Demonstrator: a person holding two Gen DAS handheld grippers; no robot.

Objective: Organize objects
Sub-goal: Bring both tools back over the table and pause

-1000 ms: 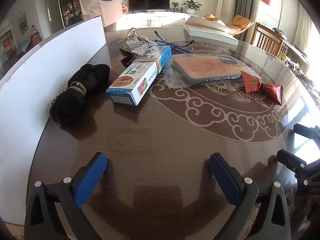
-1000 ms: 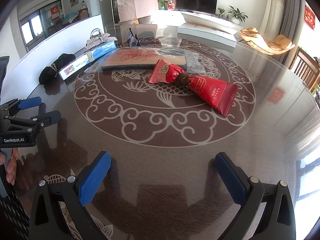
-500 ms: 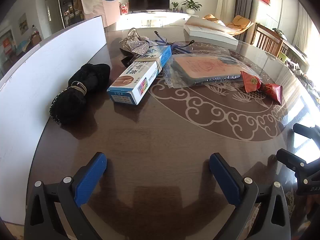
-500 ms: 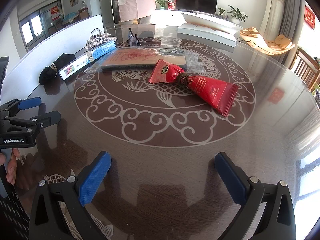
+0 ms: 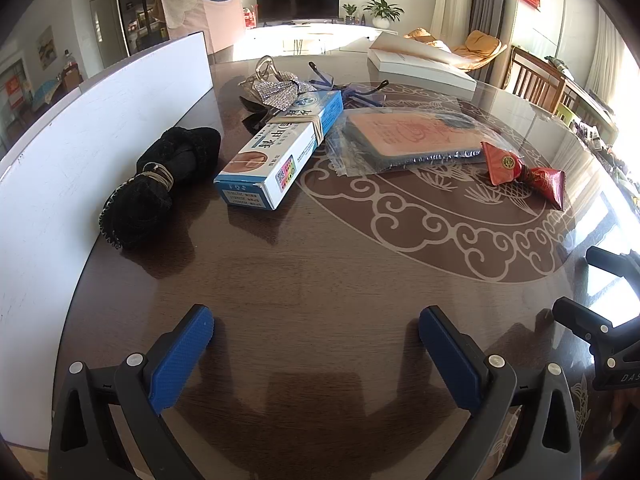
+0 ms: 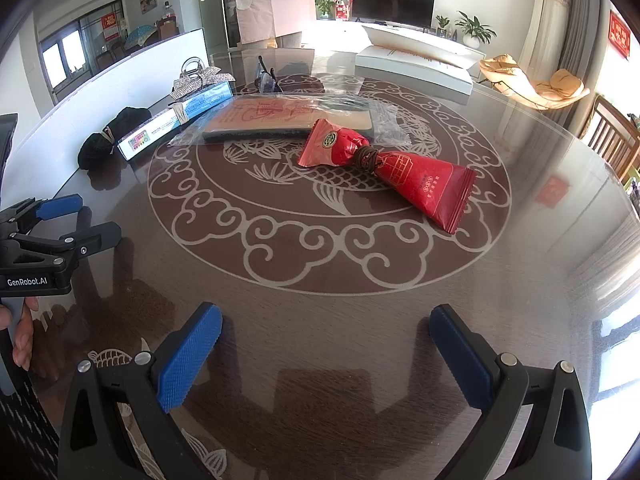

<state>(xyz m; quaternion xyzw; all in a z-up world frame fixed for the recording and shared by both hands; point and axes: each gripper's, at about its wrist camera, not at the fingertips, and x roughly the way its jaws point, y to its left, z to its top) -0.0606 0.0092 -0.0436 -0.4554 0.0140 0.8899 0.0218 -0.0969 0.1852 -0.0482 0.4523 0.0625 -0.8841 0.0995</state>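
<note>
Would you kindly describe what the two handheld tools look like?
Both are black plastic frames with silver screws and two fingers faced with blue textured pads: left tool, right tool. The left tool's body carries white "GenRobot.AI" lettering. No cables show.

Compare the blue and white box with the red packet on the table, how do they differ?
The box is a long, stiff carton in blue and white; the packet is soft, glossy red foil. A pale band wraps the box near its far end, while a brown cord cinches the packet at its middle. The box lies beside the black bundle, the packet on the table's pattern. Both lie flat, untouched by either tool.
</note>
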